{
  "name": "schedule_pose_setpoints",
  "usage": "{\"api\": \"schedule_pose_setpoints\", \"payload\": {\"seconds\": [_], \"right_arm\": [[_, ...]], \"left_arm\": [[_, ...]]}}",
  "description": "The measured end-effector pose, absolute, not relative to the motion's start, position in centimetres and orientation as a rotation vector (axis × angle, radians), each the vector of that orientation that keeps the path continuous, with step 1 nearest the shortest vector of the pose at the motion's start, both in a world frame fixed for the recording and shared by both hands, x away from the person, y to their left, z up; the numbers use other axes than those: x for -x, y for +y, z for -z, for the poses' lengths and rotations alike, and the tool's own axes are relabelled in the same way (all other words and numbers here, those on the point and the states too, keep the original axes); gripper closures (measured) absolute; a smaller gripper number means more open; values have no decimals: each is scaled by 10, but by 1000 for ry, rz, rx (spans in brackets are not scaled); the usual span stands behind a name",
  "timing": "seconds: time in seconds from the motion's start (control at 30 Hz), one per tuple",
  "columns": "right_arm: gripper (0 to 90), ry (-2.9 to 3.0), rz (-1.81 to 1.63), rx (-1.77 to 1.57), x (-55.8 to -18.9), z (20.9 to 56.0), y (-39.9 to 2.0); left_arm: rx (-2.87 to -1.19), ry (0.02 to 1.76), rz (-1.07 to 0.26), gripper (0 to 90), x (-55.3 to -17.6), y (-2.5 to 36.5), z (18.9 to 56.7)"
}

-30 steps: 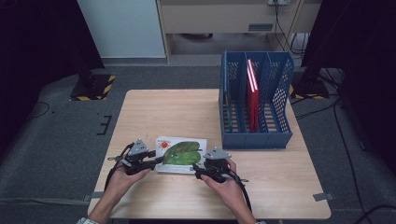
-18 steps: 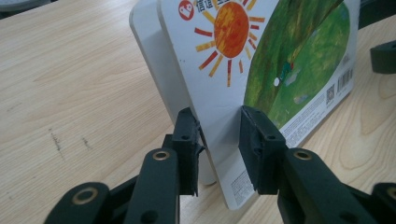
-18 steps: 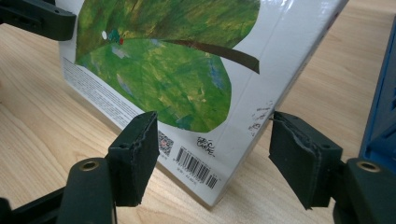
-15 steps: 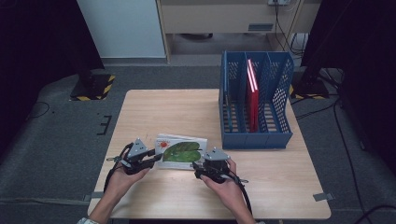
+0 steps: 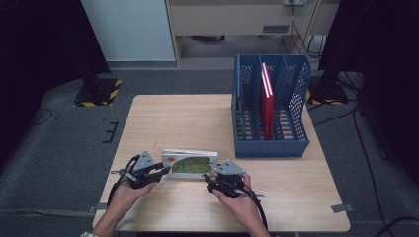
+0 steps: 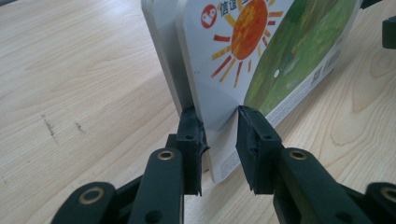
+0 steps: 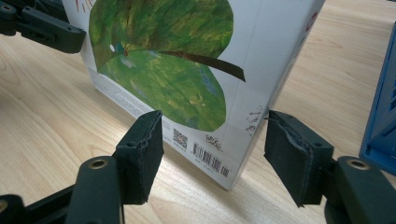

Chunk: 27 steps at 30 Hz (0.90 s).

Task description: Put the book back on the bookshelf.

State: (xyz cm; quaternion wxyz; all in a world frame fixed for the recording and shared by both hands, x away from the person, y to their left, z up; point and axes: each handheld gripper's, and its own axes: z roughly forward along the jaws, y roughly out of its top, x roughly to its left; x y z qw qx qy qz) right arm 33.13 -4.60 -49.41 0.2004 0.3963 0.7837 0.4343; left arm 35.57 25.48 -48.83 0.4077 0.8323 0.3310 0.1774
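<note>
Cardboard, thick and stiff, makes up the white board book with the orange sun and big green leaf on its cover, so it should handle as a rigid, fairly light slab that will not sag when lifted by one edge. Its glossy cover looks slippery, so a pinch near a corner or across the spine seems safest. It stands raised on its lower edge on the pale wooden table, near the person's side, well apart from the blue plastic file rack that holds a red folder.

The left gripper is clamped on the book's lower corner, jaws pressing the cover from both sides. The right gripper straddles the opposite corner, by the barcode; its jaws have just been closing, yet gaps show on both sides and the pads are not pressing.

Rounded corners, small print and a square code run along the cover's lower edge.
</note>
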Motion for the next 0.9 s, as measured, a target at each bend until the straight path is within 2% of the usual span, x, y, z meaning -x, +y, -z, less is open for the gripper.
{"api": "schedule_pose_setpoints", "payload": {"seconds": [0.47,0.9], "right_arm": [[342,2243,-1230,-1085,-326,497,-49],[294,2269,-1224,-1077,-330,500,-49]], "left_arm": [[-2084,851,-450,648,-349,253,491],[-2084,849,-434,653,-351,253,493]]}}
